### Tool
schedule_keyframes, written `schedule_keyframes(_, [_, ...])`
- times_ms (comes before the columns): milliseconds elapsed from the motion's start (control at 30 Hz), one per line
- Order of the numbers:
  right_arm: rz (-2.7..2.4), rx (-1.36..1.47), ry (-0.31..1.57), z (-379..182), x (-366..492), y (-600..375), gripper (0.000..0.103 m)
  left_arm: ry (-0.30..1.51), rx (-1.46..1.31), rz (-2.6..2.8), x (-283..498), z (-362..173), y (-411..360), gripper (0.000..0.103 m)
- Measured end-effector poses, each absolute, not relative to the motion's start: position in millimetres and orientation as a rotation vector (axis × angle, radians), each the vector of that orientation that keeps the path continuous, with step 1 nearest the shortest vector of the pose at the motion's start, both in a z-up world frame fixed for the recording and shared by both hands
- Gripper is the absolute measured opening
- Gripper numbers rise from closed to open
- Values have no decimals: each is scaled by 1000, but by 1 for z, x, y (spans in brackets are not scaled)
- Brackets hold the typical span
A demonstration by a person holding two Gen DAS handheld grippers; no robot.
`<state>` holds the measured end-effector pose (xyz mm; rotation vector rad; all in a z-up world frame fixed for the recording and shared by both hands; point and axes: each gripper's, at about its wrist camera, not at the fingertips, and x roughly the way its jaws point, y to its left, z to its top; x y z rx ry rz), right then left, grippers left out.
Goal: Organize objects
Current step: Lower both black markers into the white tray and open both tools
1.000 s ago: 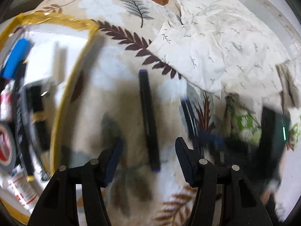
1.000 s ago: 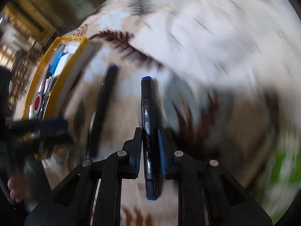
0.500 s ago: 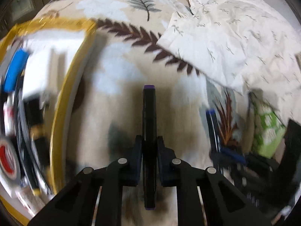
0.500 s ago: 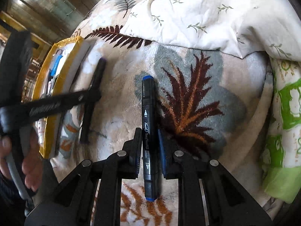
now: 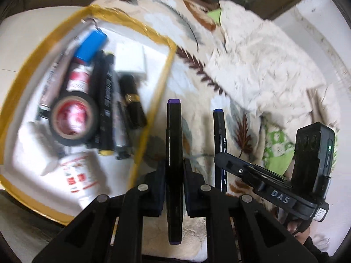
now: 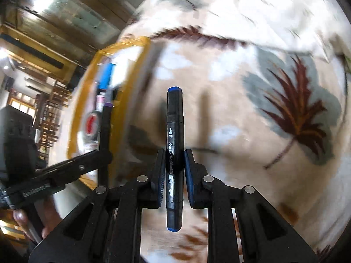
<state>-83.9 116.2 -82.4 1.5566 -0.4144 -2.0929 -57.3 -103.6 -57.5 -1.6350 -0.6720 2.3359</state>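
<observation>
Both claws are closed on markers. The left claw [image 5: 173, 186] grips a black purple-capped marker [image 5: 173, 153] around its middle, the pen running straight forward between the fingers, purple ends showing front and back. The right claw [image 6: 174, 175] clamps a black blue-capped marker [image 6: 174, 144] the same way, its printed barrel pinched near mid-length. Both pens are lifted clear of the leaf-patterned blanket [image 6: 252, 100] covering the bed.

The destination is judged to be the yellow-rimmed box [image 5: 163, 74], lying toward the bed's left edge. It already holds a roll of black tape [image 5: 73, 119], a blue-capped tube [image 5: 87, 52], several dark pens [image 5: 107, 100], a white block [image 5: 130, 61] and a printed white packet [image 5: 81, 175]. The purple-capped marker hangs just beside the box's right rim, not yet over it; the blue-capped marker is further to the right.

To do this step well, carry the left marker across the rim first, keeping it level and parallel to the pens already inside, and lower it into the free strip along the right wall before releasing, so it lies flat rather than bouncing onto the tape roll. The claws sit close together, so the right one should wait well apart until the left withdraws. The mid-barrel grips look balanced; no regrasp seems needed.
</observation>
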Motion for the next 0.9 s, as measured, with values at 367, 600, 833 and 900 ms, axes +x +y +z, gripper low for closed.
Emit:
schedule_keyframes(367, [-2018, 1467, -383, -42, -97, 39, 16, -726, -1617, 2452, -66, -33, -194, 13])
schedule_keyframes(600, [-2003, 1460, -369, -43, -124, 0, 16, -620, -1709, 2462, -108, -44, -223, 13])
schedule_keyframes(833, [-1988, 1491, -373, -51, -153, -29, 16, -579, -1755, 2434, -132, -65, -234, 13])
schedule_keyframes(900, [-1984, 1493, -379, -52, -162, -37, 16, -567, -1771, 2429, -133, -70, -233, 13])
